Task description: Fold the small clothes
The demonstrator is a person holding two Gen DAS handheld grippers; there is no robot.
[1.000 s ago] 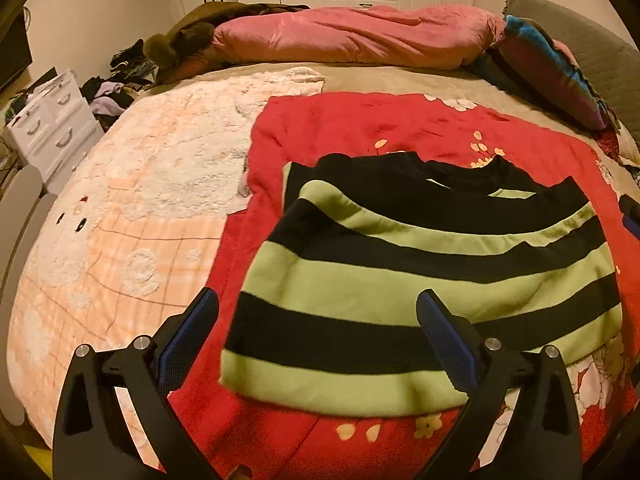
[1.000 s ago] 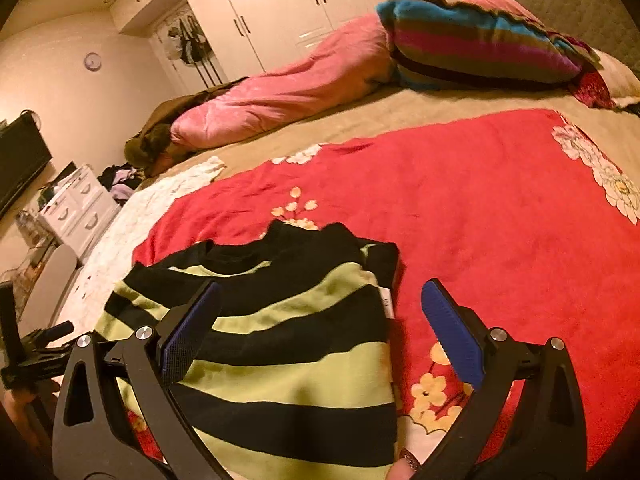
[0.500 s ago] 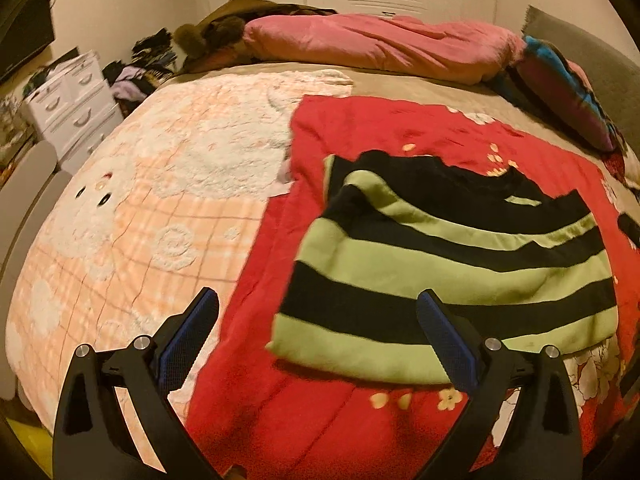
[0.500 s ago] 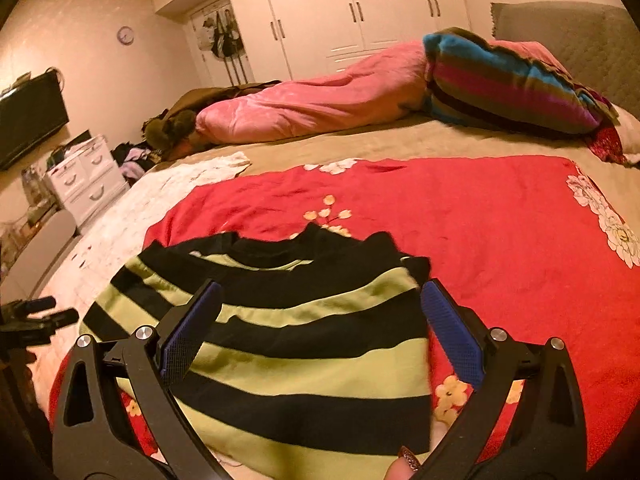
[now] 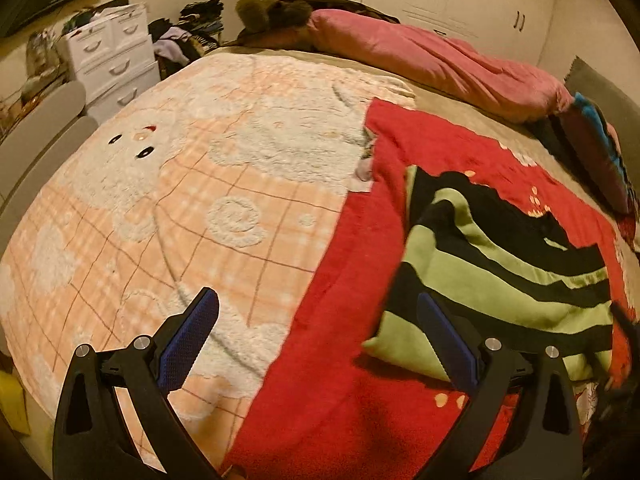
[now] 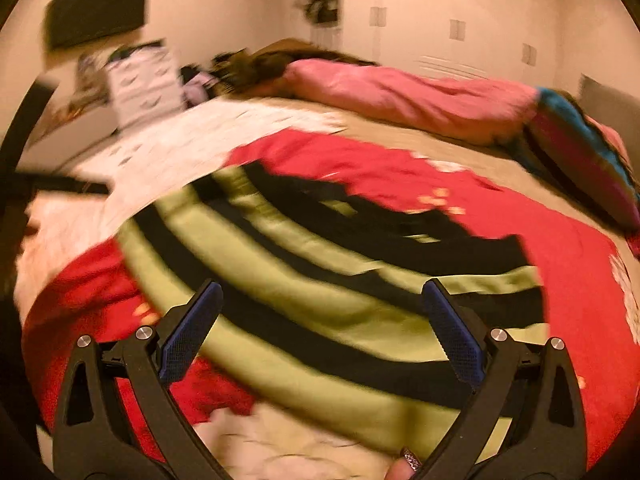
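Observation:
A black and lime-green striped top lies folded flat on a red blanket on the bed. My left gripper is open and empty, above the seam between the red blanket and a peach checked blanket, with the top to its right. My right gripper is open and empty, hovering over the front part of the striped top. The right wrist view is blurred by motion.
A peach and white fleecy blanket covers the bed's left half. A pink duvet and a striped pillow lie at the far edge. White drawers and a clothes pile stand left of the bed.
My left gripper has swung to the left, so the top now sits at its right. My right gripper has swung left over the top. Both stay open.

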